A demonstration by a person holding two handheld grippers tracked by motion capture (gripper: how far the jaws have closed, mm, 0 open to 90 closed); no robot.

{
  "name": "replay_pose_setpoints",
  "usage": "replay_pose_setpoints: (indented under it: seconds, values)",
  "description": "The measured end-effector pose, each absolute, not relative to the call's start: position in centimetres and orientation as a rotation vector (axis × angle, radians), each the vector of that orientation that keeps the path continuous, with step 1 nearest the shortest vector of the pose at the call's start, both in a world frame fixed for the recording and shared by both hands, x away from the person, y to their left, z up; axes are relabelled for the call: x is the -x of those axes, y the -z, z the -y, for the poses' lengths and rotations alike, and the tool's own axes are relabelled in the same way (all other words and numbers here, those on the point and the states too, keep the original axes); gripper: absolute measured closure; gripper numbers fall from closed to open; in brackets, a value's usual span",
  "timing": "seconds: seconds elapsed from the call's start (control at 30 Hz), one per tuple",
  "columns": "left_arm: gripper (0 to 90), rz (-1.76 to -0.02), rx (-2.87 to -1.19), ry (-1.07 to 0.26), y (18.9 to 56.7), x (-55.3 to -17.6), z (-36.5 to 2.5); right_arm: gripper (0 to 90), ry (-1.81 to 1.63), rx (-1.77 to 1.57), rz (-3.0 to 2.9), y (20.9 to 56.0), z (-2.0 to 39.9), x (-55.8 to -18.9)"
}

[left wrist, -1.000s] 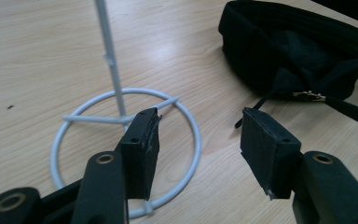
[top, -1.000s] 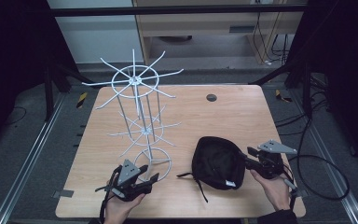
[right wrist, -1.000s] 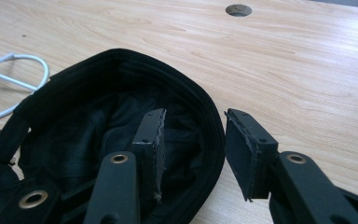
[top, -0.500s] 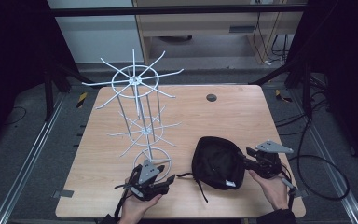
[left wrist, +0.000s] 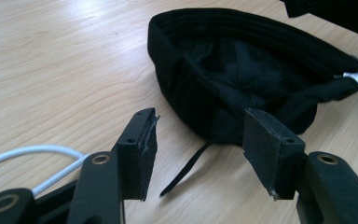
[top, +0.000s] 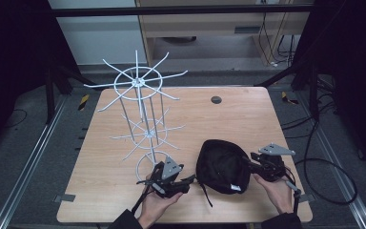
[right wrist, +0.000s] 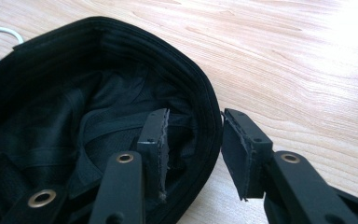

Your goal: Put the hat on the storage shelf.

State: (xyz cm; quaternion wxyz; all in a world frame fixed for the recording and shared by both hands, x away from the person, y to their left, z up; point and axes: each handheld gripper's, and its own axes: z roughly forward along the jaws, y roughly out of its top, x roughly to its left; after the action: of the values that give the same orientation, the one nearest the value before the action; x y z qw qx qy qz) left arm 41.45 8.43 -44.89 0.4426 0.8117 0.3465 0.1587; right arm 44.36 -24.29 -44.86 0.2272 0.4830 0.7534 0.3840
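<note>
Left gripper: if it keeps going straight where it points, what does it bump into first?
Most likely the black hat. The left gripper points at its near rim, open fingers short of it; only the hat's thin strap lies between.

no readable text, white tag on the black hat too blurred

Black grippers with grey triangular plates, brass-ringed screws, dark sleeves.
</note>
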Motion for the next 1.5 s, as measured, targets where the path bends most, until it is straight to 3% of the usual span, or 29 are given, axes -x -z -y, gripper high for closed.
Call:
replay_pose_setpoints:
  seconds: [0.57,0.77,1.27,1.5]
  values:
    - [43.5,-0.910,-1.999,-0.388,45.6,-44.4,-5.5,62.4,-1.009,-1.348,-2.111,46.0,24.3,-45.4]
    - [47.4,-0.942,-1.984,-0.371,46.2,-45.4,-4.3,62.5,-0.989,-1.371,-2.125,46.5,24.4,-45.5]
    - [77.0,-0.989,-2.050,-0.362,47.3,-46.4,-3.3,66.3,-0.908,-1.478,-2.158,47.7,24.8,-45.9]
    - [82.5,-1.014,-2.041,-0.350,47.4,-46.6,-3.3,66.5,-0.906,-1.496,-2.152,47.8,25.0,-46.0]
